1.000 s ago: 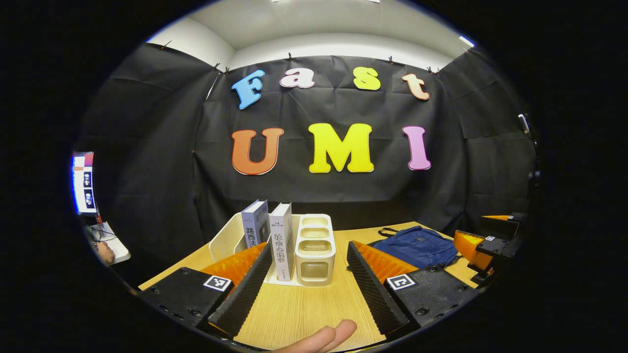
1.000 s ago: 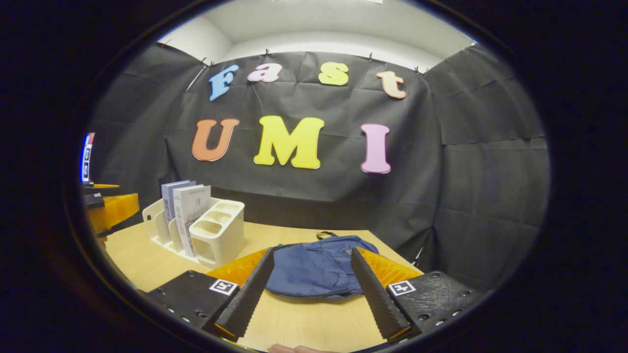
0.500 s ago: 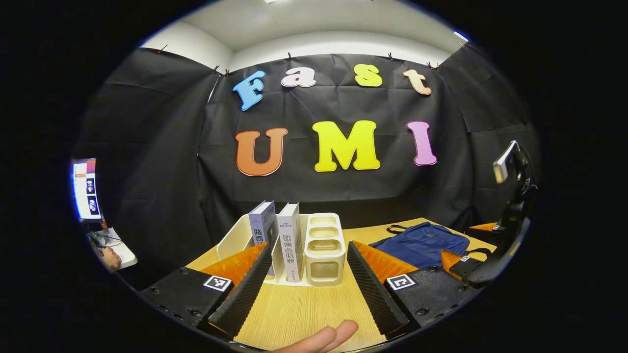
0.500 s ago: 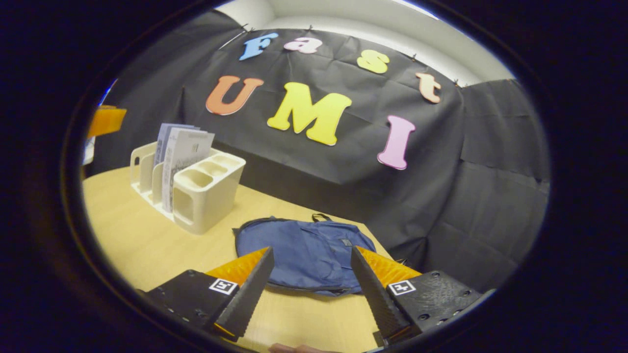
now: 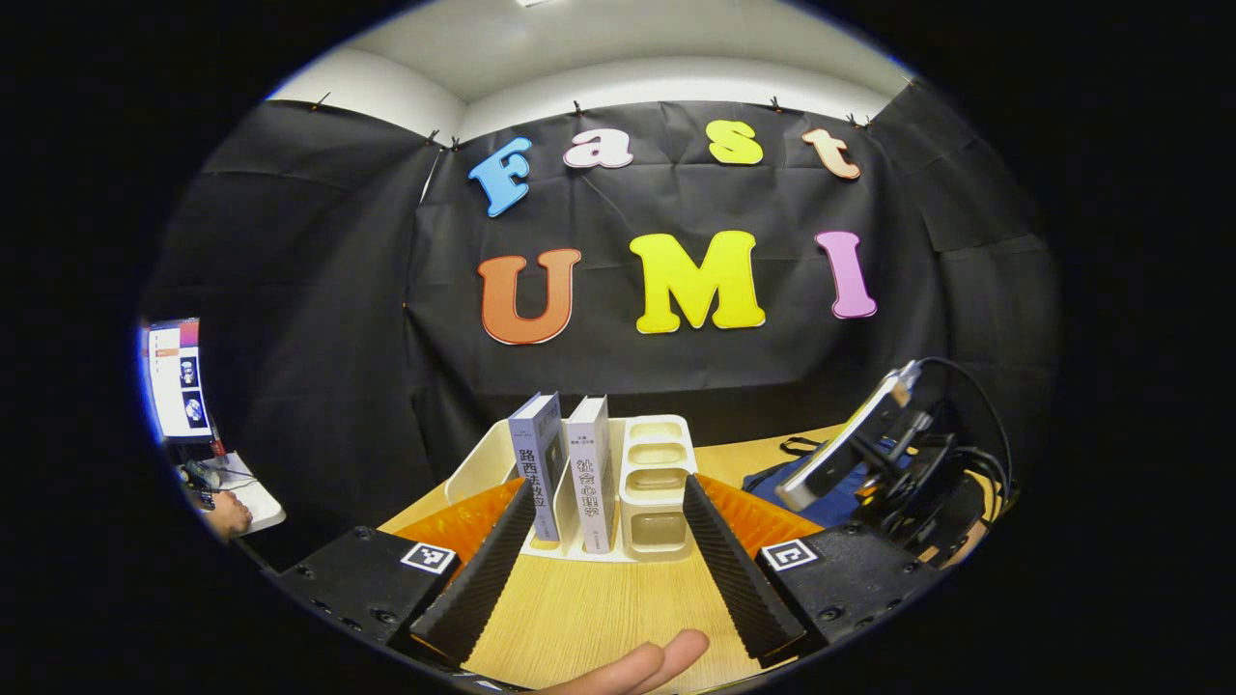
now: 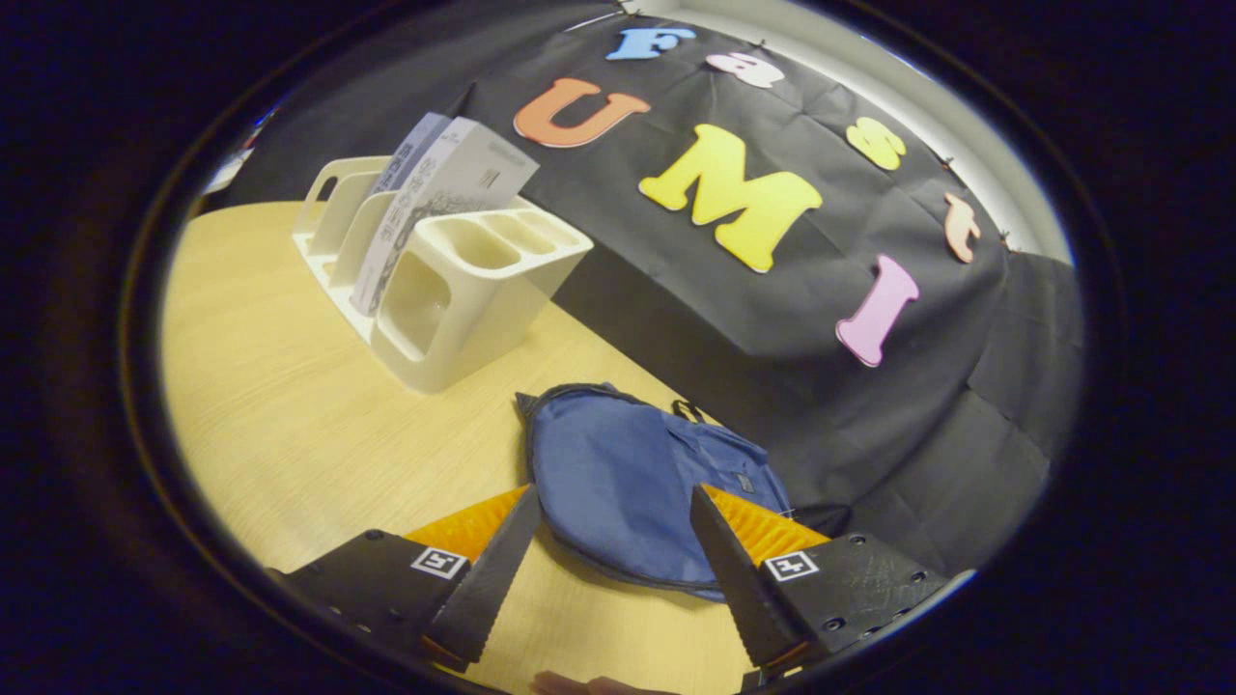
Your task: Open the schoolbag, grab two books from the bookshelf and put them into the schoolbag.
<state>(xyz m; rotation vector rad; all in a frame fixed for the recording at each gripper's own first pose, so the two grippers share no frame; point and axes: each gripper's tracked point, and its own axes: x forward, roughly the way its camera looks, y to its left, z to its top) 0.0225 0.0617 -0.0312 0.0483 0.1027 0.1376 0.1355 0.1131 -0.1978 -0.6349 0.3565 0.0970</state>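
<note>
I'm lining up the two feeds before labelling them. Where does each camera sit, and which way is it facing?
Left gripper view: rides the left gripper, level over the table, facing the rack with two books; own open jaws and a fingertip show, the right gripper at right.
Right gripper view: rides the right gripper, tilted, looking down at the closed bag; own open jaws show.
Shared: rack, books, bag, table.

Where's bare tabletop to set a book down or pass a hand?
Free: the wide wood stretch of the table left of the schoolbag and in front of the bookshelf. Also the strip before the bookshelf between the left gripper fingers. Crowded: the far right by the wall, where the schoolbag lies under the right gripper.
</note>
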